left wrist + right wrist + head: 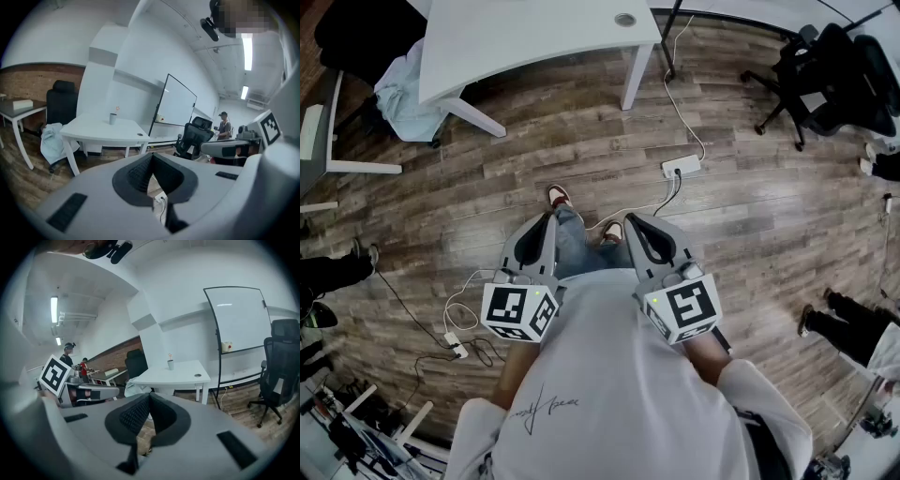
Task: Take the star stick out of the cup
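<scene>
Hovering well short of the table [534, 37], left gripper [151, 157] and right gripper [149, 397] are closed, empty; cup [170, 364] holding star stick [170, 356] stands near its far edge.

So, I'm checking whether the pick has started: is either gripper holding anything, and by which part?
Nothing is held. Left gripper and right gripper are both shut, empty; the small grey cup with the star stick stands on the white table.

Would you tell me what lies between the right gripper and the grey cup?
In the right gripper view, only brown wooden floor and bare white tabletop separate the right gripper from the grey cup.
</scene>
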`<state>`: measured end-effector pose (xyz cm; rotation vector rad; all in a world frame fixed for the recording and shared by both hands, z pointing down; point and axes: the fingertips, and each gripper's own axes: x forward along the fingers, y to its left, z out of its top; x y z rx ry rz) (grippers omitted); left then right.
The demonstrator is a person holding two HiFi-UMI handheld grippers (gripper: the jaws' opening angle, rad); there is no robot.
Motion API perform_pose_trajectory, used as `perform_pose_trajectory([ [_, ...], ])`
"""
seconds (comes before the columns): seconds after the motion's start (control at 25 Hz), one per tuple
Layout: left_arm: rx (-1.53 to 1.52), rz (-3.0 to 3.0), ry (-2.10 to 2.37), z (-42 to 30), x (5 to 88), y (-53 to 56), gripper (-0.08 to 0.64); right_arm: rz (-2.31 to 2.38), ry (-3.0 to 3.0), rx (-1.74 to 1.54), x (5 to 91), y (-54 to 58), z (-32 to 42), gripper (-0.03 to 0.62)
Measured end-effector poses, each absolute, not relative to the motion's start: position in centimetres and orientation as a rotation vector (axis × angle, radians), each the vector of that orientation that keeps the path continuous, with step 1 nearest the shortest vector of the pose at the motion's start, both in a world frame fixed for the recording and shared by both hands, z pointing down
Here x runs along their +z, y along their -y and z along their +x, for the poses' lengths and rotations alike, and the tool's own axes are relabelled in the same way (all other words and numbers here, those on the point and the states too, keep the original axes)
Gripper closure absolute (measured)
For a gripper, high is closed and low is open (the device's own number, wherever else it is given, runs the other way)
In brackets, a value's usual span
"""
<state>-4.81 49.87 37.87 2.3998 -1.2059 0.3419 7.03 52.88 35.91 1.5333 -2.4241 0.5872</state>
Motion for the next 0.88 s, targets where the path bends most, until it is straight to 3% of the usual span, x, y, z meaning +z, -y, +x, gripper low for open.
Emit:
perform_pose_trajectory([
  [0.88, 0.305, 2.385, 1.202, -7.6, 37.1, -38.3, 0.555, 1.542, 2.414, 0.65, 35.5, -41.1, 4.9, 0.583],
])
